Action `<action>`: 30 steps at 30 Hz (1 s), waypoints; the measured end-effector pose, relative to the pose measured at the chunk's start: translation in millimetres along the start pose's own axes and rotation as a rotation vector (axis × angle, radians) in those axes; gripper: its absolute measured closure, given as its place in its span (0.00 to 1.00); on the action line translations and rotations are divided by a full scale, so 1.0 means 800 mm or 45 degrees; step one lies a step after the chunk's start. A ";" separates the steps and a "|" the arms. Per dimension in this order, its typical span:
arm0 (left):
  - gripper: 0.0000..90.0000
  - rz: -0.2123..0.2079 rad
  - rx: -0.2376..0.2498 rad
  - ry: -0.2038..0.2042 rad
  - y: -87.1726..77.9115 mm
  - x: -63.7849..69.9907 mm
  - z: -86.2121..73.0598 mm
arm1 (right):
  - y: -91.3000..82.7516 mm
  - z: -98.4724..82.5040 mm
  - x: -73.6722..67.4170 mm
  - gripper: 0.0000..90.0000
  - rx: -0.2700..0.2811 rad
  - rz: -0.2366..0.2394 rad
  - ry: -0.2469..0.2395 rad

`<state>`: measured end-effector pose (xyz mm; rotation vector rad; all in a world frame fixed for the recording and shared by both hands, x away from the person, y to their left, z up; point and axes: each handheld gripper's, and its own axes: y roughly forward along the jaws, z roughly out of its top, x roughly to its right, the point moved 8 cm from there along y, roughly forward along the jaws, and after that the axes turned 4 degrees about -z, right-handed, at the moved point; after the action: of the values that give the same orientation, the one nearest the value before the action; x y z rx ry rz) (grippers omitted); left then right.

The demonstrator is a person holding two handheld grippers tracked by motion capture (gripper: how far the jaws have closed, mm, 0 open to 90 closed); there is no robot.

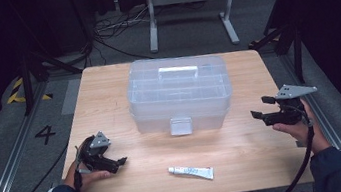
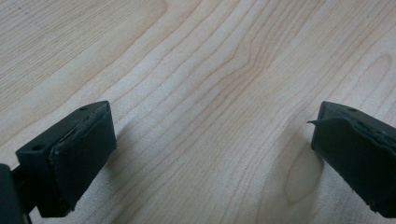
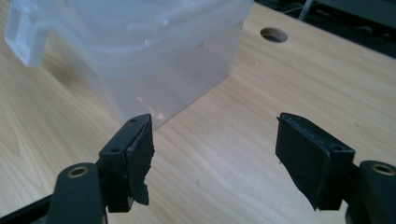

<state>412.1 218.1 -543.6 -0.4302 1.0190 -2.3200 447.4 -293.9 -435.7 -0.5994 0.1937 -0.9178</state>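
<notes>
A: What are the two hand-held grippers doing?

B: The right gripper is released, with nothing between the black pads. It is held up at the table's right edge, aimed toward the clear lidded plastic storage box. In the right gripper view a corner of that box lies just beyond the jaws, apart from them.

A: And the left?

B: The left gripper is released too. Its jaws stand wide over bare pale wood-grain tabletop, low near the front left of the table, gripping nothing.

A: Where does the box sit?

B: At the middle of the light wooden table, toward the far side, lid down, with a flat handle on top and a square translucent latch on the near face. It lies between the two grippers, nearer the right one.

A: Anything else on the table?

B: A small white squeeze tube with blue print lies flat near the front edge, between the hands, well apart from both. There is also a round hole in the tabletop beyond the box.
</notes>
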 end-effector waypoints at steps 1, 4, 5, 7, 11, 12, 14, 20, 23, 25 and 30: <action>0.00 0.000 0.000 0.000 0.000 0.000 0.000 | -0.001 0.005 0.002 0.32 0.011 -0.001 0.003; 0.00 0.002 0.000 0.000 0.000 0.000 0.000 | -0.002 0.012 0.004 0.32 0.019 -0.006 -0.003; 0.00 0.003 -0.001 0.000 0.000 0.000 0.000 | -0.003 0.019 0.005 0.32 0.029 -0.009 -0.010; 0.00 0.004 0.001 -0.005 0.000 0.000 0.000 | -0.003 0.022 0.005 0.32 0.031 -0.001 -0.012; 0.00 0.004 0.001 -0.006 0.000 0.000 0.000 | -0.006 0.036 0.007 0.33 0.052 -0.004 -0.017; 0.00 0.004 0.001 -0.006 0.000 0.000 0.000 | -0.006 0.040 0.008 0.33 0.056 -0.005 -0.021; 0.00 0.004 0.002 -0.007 0.000 0.000 0.000 | -0.007 0.048 0.009 0.34 0.063 -0.011 -0.032; 0.00 0.004 0.002 -0.006 0.000 0.000 0.000 | -0.008 0.076 0.008 0.34 0.082 -0.015 -0.070; 0.00 0.004 0.002 -0.007 0.000 0.000 0.000 | -0.007 0.088 0.005 0.35 0.094 -0.005 -0.080; 0.00 0.004 0.001 -0.007 0.000 0.000 0.000 | -0.004 0.099 0.001 0.35 0.099 0.005 -0.097; 0.00 0.004 0.002 -0.007 0.000 0.000 0.000 | 0.001 0.115 -0.008 0.35 0.101 0.025 -0.122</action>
<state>411.7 218.2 -543.6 -0.4340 1.0148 -2.3156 481.5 -251.2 -361.3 -0.5657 0.0771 -0.8719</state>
